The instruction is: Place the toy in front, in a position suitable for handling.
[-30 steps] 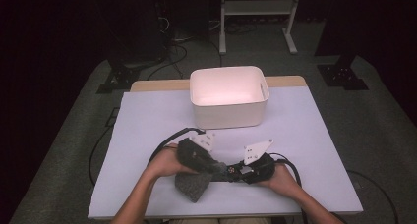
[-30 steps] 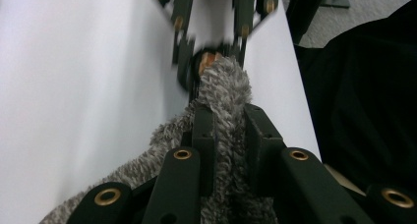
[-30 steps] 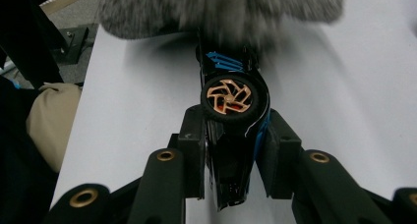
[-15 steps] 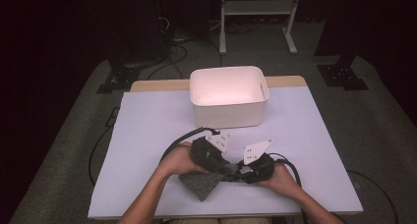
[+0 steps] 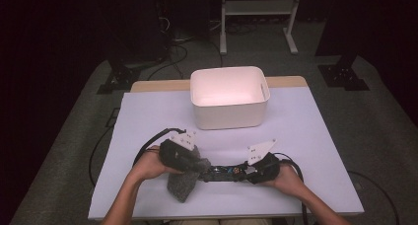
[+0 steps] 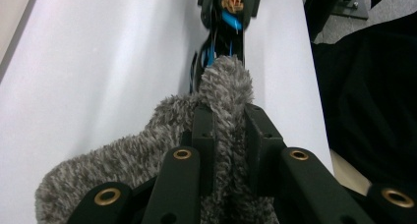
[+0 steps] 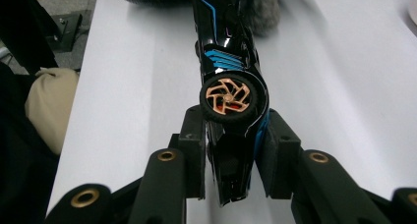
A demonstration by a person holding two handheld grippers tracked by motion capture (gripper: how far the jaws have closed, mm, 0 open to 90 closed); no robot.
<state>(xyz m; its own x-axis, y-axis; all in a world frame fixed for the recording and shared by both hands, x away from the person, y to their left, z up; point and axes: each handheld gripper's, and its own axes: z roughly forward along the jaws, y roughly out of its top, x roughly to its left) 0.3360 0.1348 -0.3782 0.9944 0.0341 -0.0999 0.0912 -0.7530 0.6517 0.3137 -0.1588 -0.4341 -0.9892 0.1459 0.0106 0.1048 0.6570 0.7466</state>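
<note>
Left tongs (image 6: 223,130) clenched on grey cloth (image 6: 147,155), right tongs (image 7: 231,150) gripping toy car (image 7: 226,71) — long axis level between, nose against cloth.

Light falls from above onto the pale table (image 5: 315,136), which glows against a dark, murky room, and the white bin (image 5: 229,99) is nearly washed out. In the gripper views the near black jaws are soft, the toy car (image 7: 228,62) glints with glare, and far edges blur.
</note>
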